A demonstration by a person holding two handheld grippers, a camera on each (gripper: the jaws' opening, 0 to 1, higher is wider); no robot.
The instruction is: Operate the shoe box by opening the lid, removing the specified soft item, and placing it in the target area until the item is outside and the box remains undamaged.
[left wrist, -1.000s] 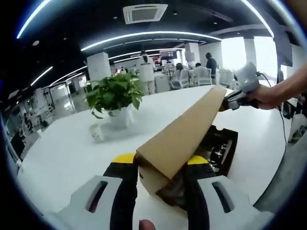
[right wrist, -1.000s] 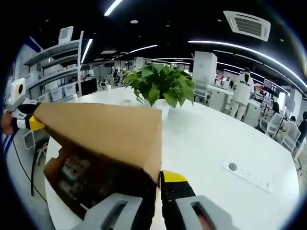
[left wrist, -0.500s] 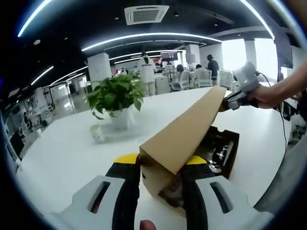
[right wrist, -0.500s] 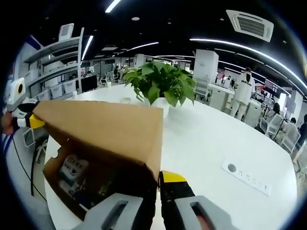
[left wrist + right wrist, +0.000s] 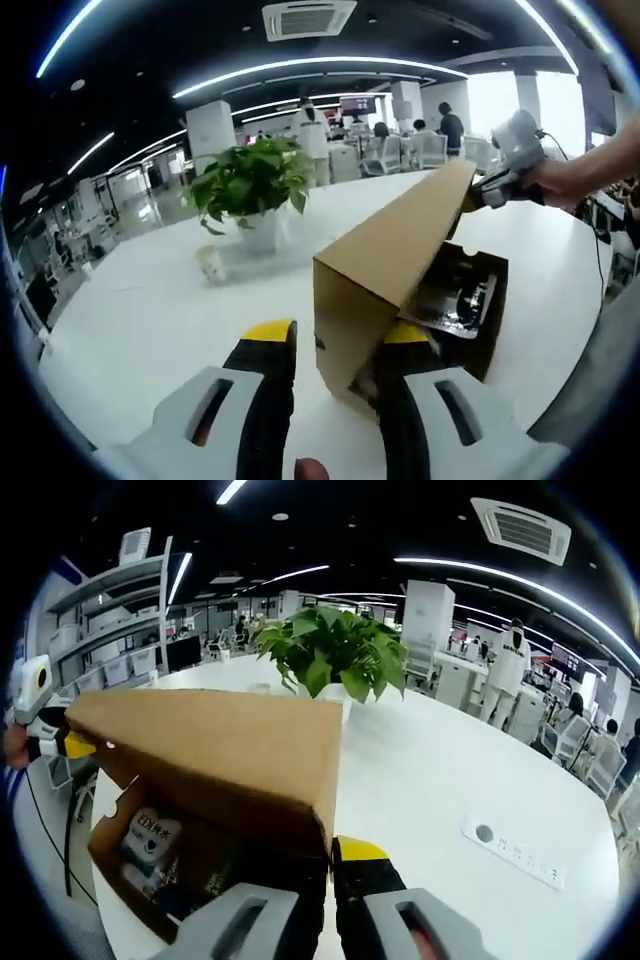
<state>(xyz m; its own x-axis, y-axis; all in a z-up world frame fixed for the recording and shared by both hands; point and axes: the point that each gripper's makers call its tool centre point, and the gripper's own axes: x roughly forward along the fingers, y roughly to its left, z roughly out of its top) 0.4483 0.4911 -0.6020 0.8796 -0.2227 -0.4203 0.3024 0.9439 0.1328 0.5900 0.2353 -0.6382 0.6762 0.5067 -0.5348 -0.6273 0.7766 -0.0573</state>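
The lid stands steeper over the box than it did a second ago, and more of the inside is open to view. That puts the opening step well along; the soft item still has to come out.

Nearest in the left gripper view, the left gripper has its jaws narrowed on one corner of the lid, pinching the cardboard. In the right gripper view, the right gripper is clamped on the opposite corner, so both grippers bear the lid between them. Under it, inside the box, lie a white packet with blue print and some darker contents too dim to name. Which of these is the soft item I cannot tell.

The box sits near the edge of the white tabletop closest to the person. With both grippers busy on the lid, neither is free to reach in, and the raised lid itself overhangs the opening. Farther out a potted plant stands with a small cup beside it, and a socket strip lies flush in the surface. Beyond is an open office with people.
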